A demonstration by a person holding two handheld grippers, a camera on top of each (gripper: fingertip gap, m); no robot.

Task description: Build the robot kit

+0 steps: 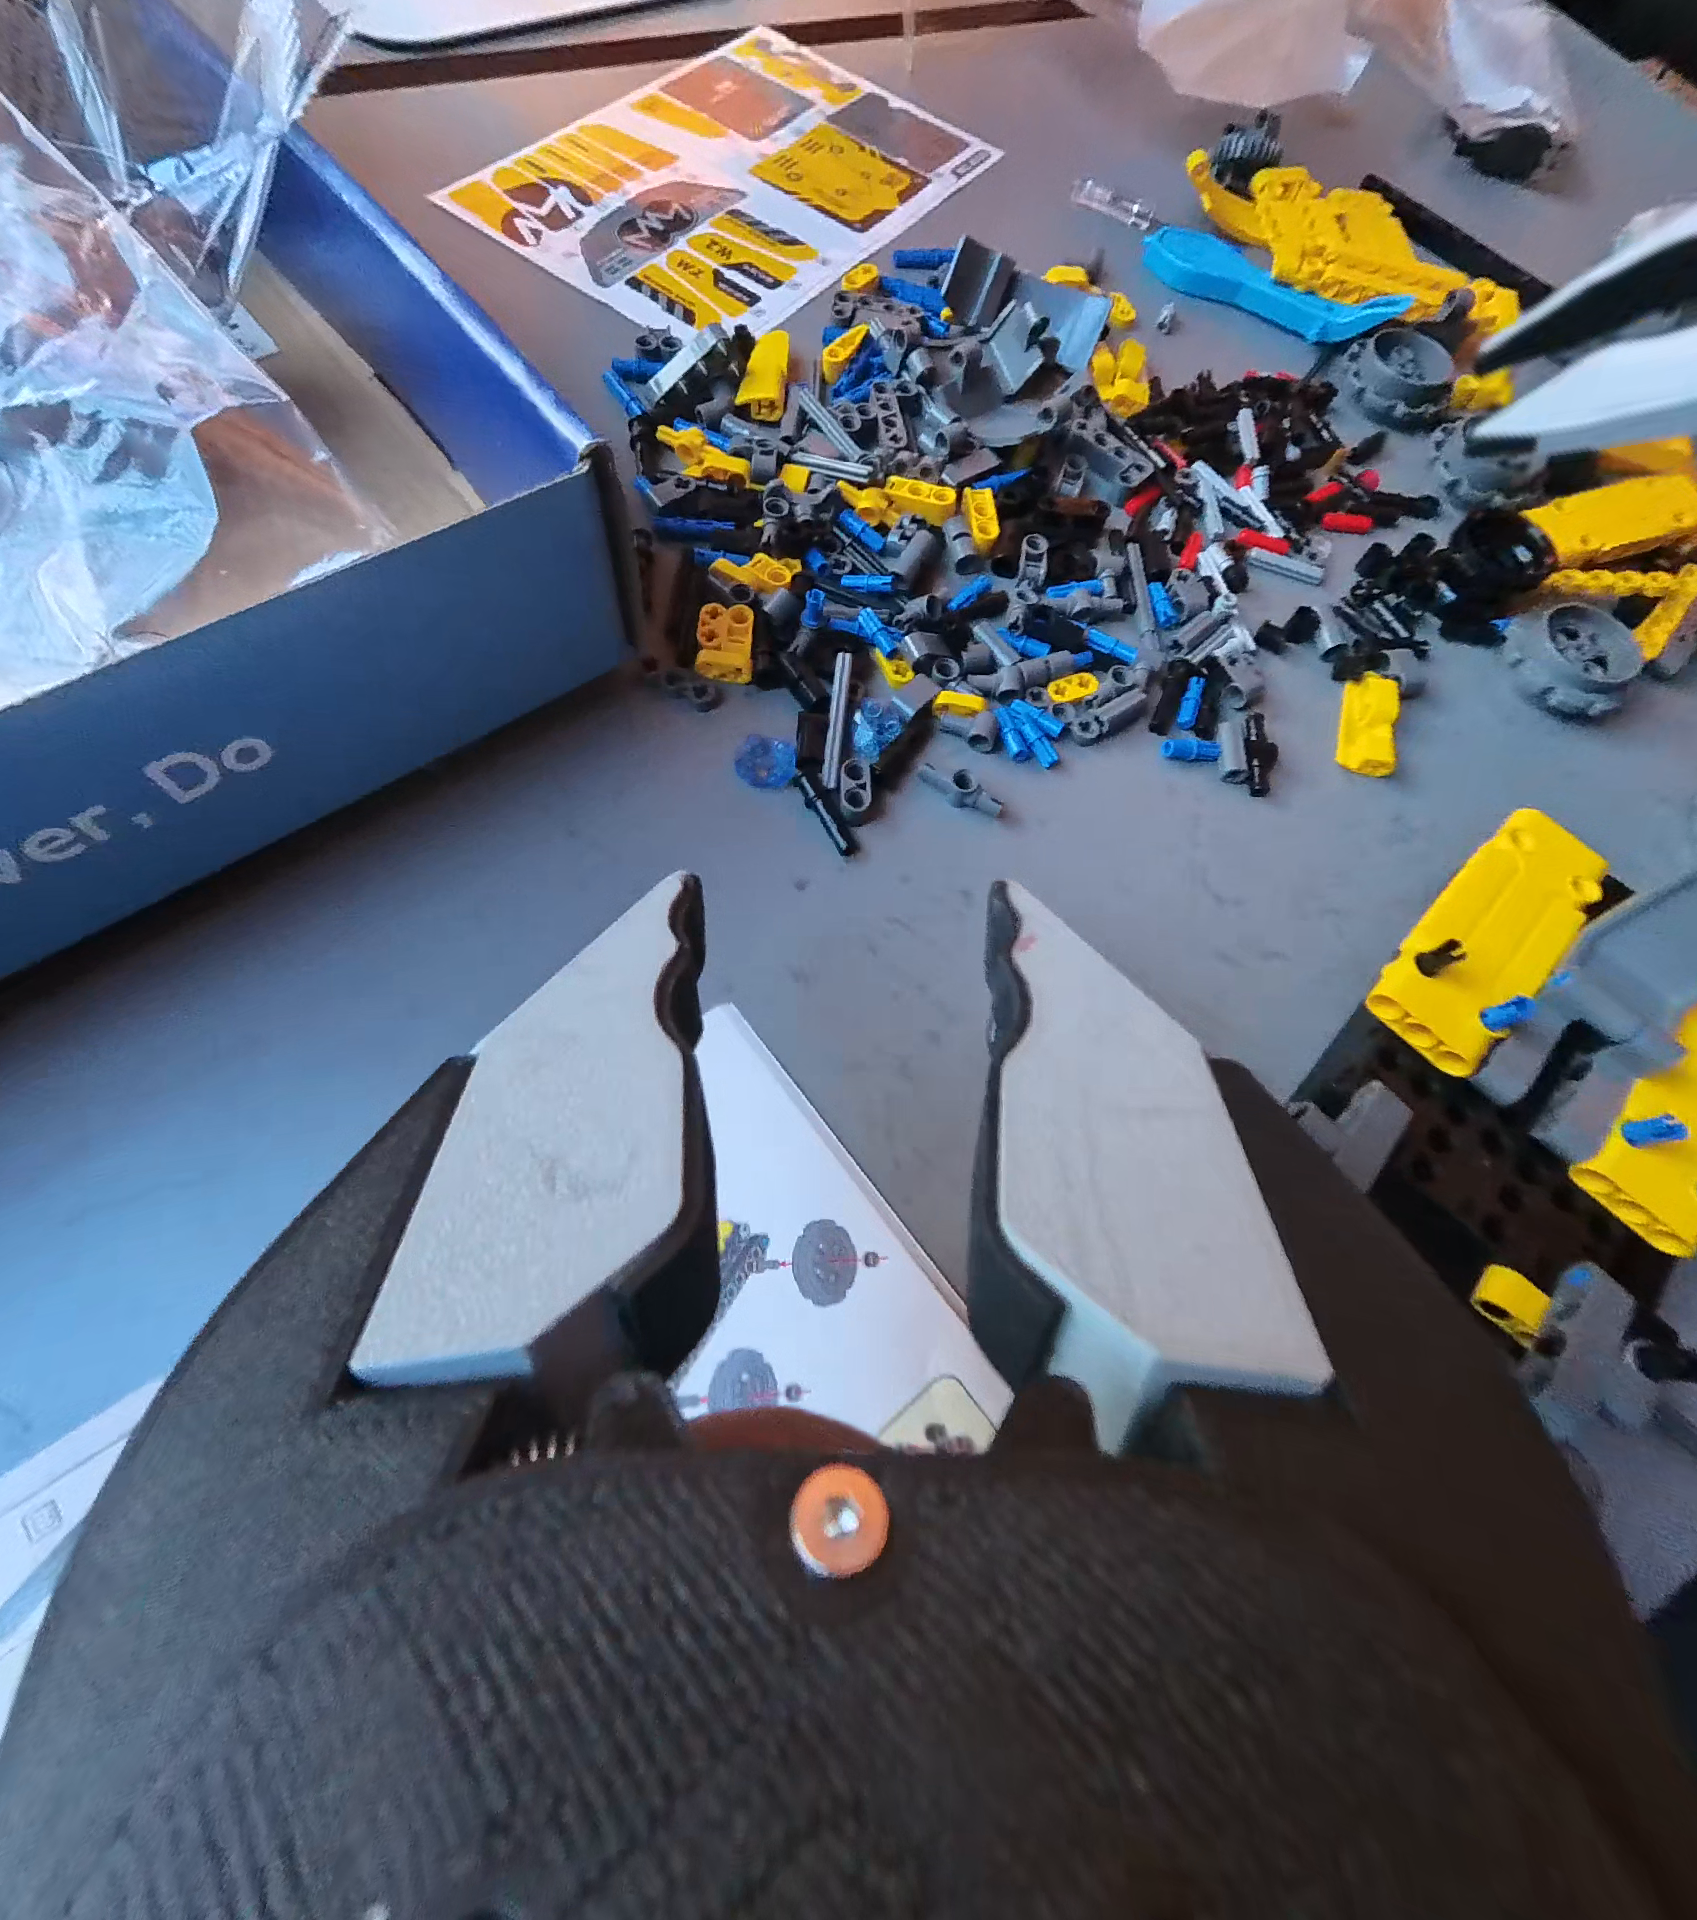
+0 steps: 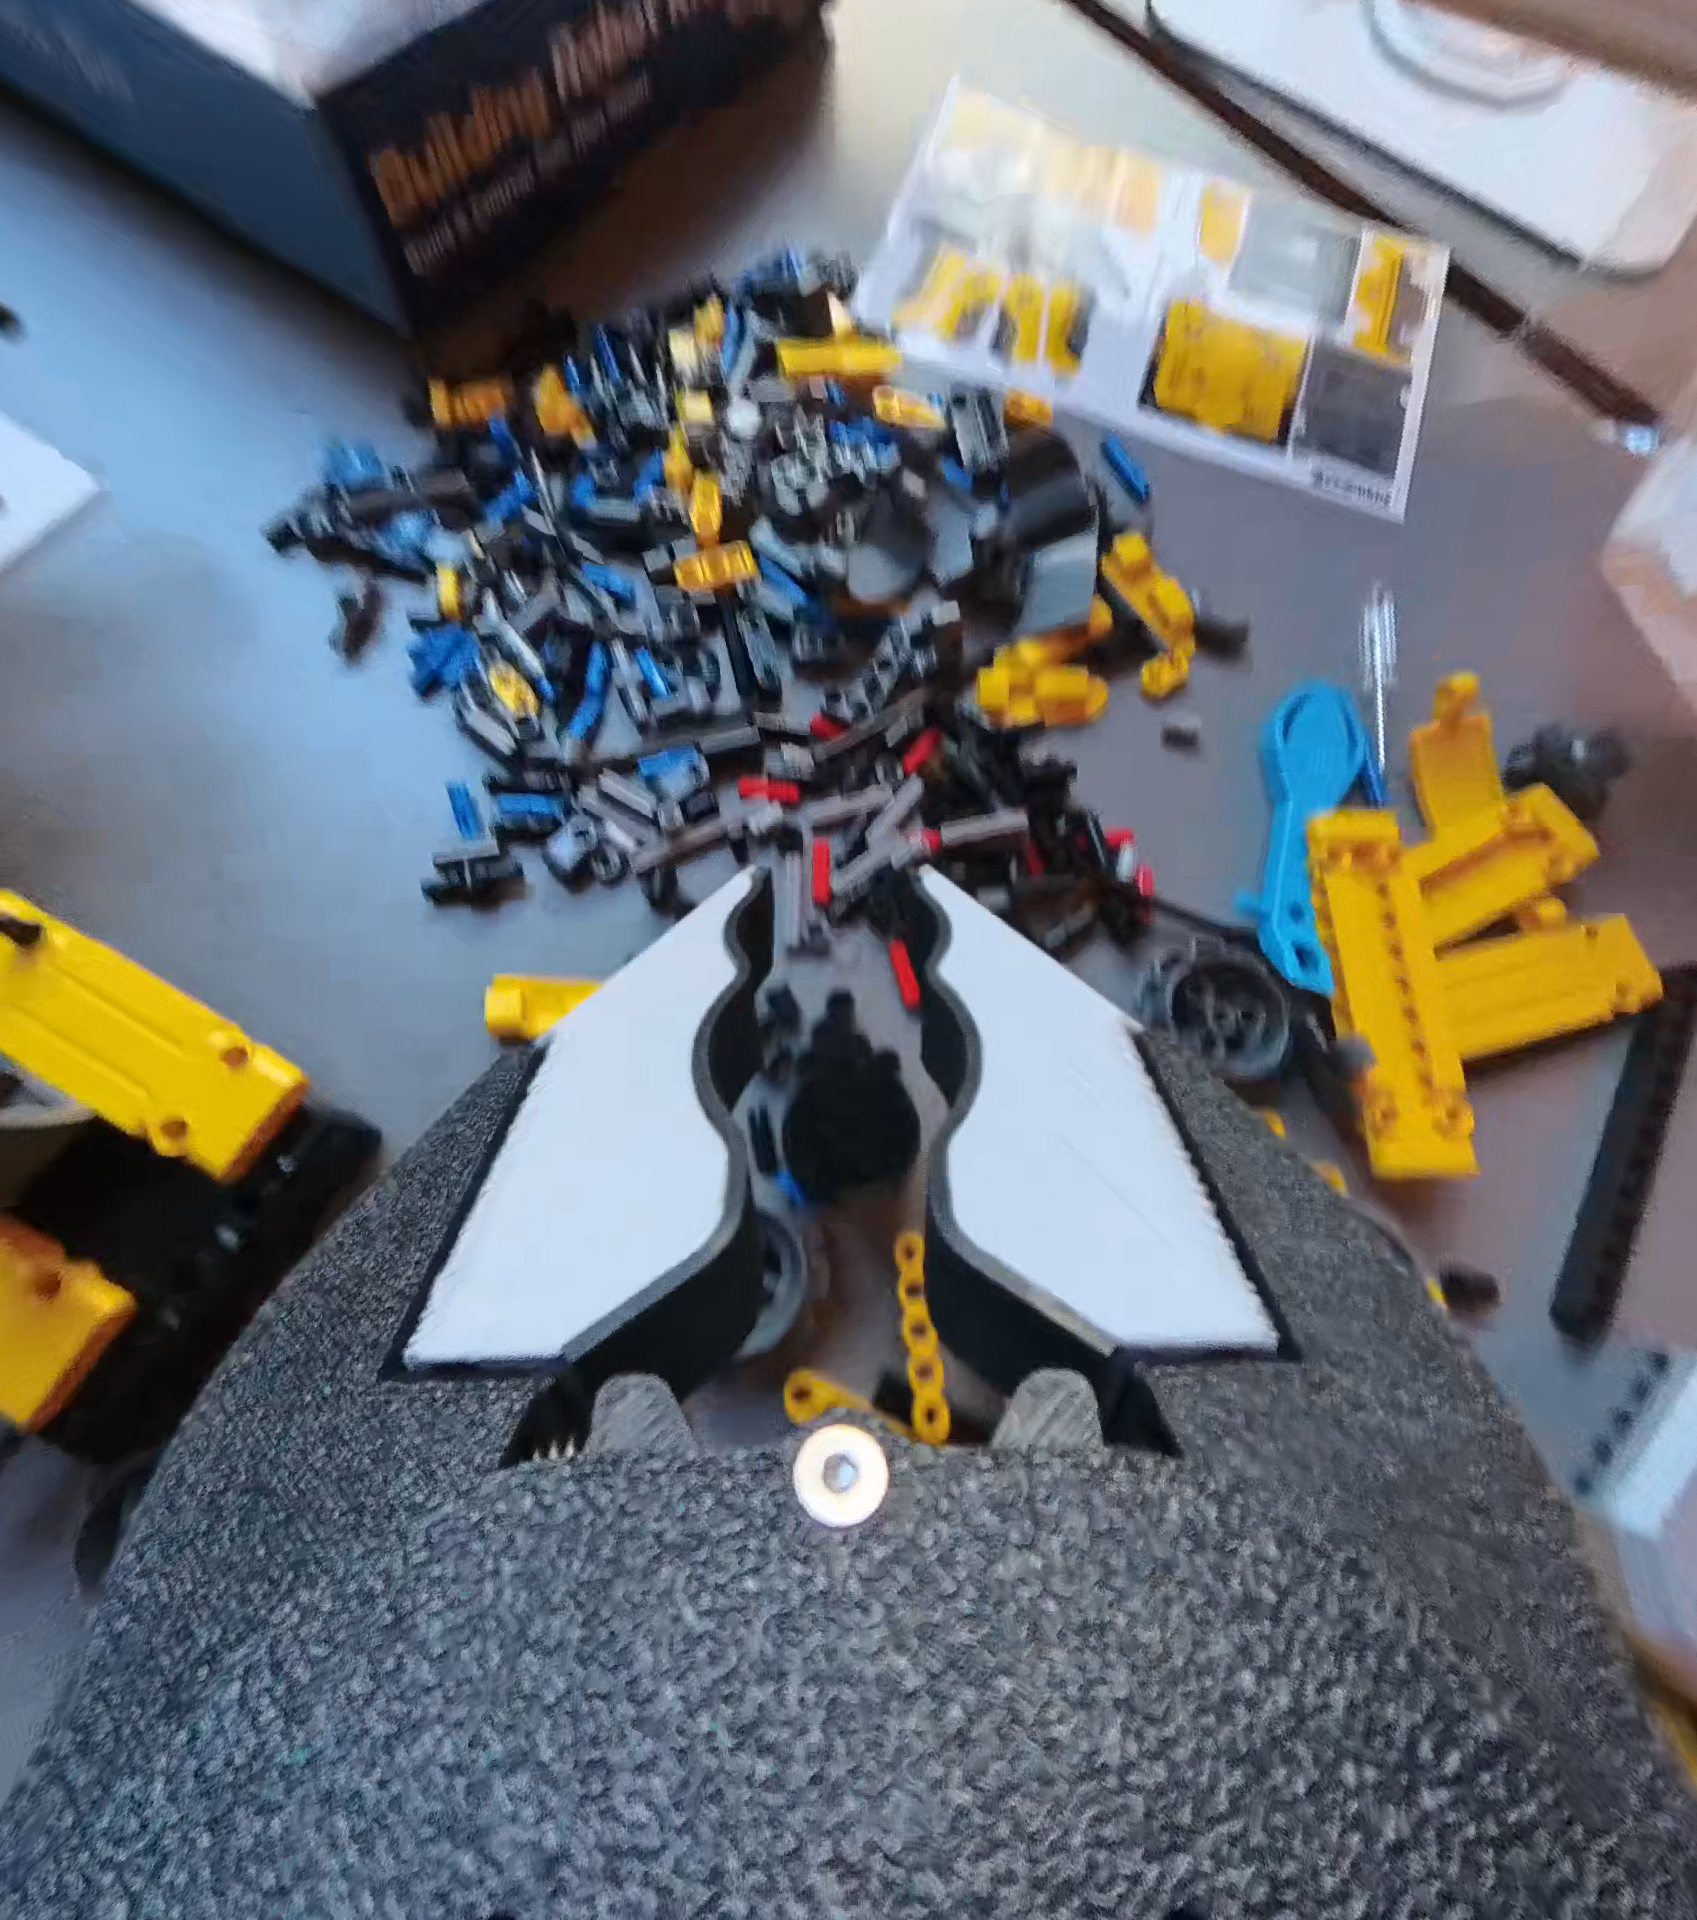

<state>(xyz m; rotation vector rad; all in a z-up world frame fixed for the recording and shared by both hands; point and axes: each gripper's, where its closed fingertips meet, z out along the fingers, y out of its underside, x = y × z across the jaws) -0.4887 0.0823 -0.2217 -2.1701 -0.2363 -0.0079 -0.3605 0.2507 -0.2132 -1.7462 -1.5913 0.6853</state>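
Observation:
My left gripper (image 1: pixel 844 914) is open and empty, low over the grey table (image 1: pixel 511 935), with a white instruction booklet (image 1: pixel 813 1195) under its fingers. A pile of small black, blue, grey, yellow and red building parts (image 1: pixel 979 540) lies ahead of it. My right gripper (image 2: pixel 839 888) is narrowly open and holds nothing; it hovers over the near edge of the pile (image 2: pixel 771 623), above red and black pins and a black round part (image 2: pixel 849 1132). The right wrist view is blurred. The right gripper also shows in the left wrist view (image 1: pixel 1483 400).
A blue cardboard box (image 1: pixel 304 665) with plastic bags (image 1: pixel 44 364) stands left. A sticker sheet (image 1: pixel 719 177) lies behind the pile. A yellow-and-black partly built model (image 1: pixel 1571 1091) stands right. A blue tool (image 1: pixel 1270 291), yellow beam assemblies (image 2: pixel 1426 935) and grey wheels (image 1: pixel 1576 649) lie around.

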